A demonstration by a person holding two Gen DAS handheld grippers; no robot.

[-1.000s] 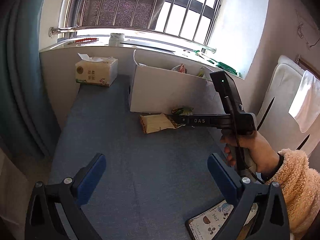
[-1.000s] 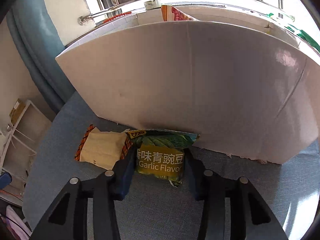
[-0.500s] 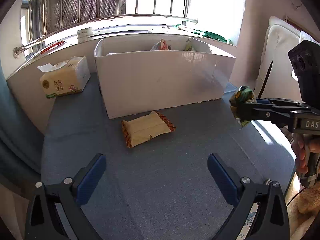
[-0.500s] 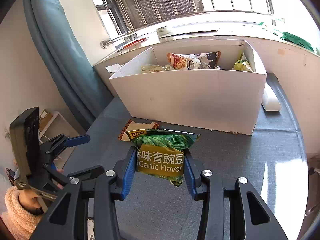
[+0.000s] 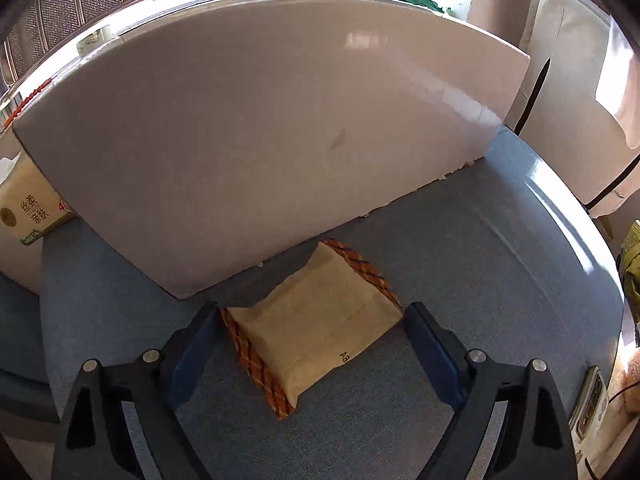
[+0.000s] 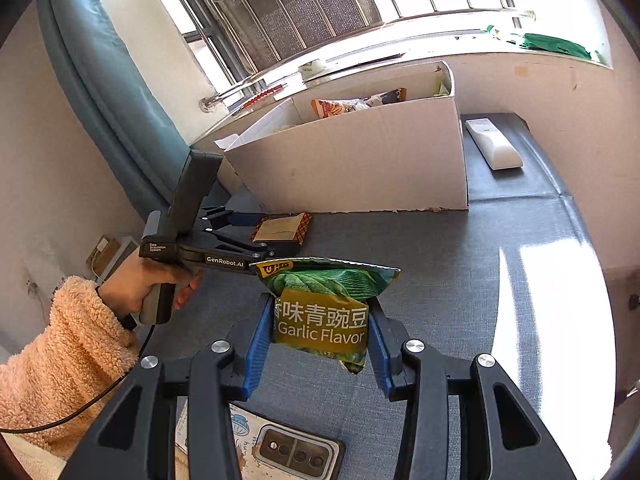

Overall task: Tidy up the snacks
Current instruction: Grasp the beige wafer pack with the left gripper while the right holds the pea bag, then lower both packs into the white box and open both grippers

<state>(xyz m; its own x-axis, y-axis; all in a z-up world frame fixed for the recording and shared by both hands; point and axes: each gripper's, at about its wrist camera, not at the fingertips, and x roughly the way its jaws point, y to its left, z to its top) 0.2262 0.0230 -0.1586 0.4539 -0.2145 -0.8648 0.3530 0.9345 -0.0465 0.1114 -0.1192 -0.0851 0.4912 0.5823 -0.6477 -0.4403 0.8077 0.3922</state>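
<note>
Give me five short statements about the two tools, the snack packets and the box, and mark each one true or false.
1. The right tool grips the green pea packet. True.
2. The tan packet lies inside the white box. False: it lies on the blue surface in front of the box.
3. The left tool has its fingers on either side of the tan packet. True.
4. The white box holds no snacks. False: packets show above its rim.
5. A tissue pack sits beside the box. True.
</note>
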